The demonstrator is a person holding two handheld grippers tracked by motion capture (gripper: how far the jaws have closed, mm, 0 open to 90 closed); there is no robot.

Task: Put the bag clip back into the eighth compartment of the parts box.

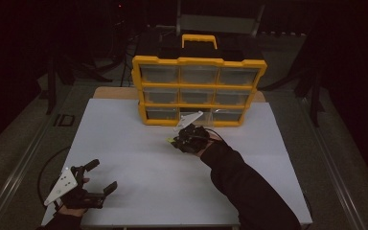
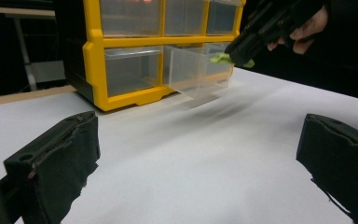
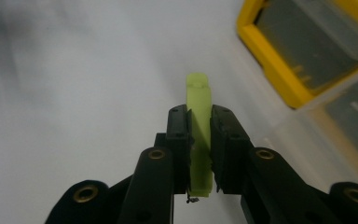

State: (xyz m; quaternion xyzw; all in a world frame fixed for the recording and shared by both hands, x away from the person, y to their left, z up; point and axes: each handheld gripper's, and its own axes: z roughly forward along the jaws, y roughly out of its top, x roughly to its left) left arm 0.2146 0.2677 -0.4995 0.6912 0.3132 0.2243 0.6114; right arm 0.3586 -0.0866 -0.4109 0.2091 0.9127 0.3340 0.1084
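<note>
My right gripper [image 3: 199,116] is shut on a flat light-green plastic piece [image 3: 199,140], which sticks out beyond the fingertips. In the high view this gripper [image 1: 175,140] hangs above the white table [image 1: 139,158], just in front of the yellow organizer [image 1: 199,91]. The green piece [image 2: 221,58] is close to the clear drawer [image 2: 191,70] pulled out of the organizer's bottom row. My left gripper [image 1: 104,176] rests at the table's front left, open, with nothing between its pads [image 2: 65,154].
The yellow organizer has three rows of clear drawers and a handle on top [image 1: 199,40]. A wooden board [image 1: 115,92] shows behind the white table top. Dark floor and stands surround the table.
</note>
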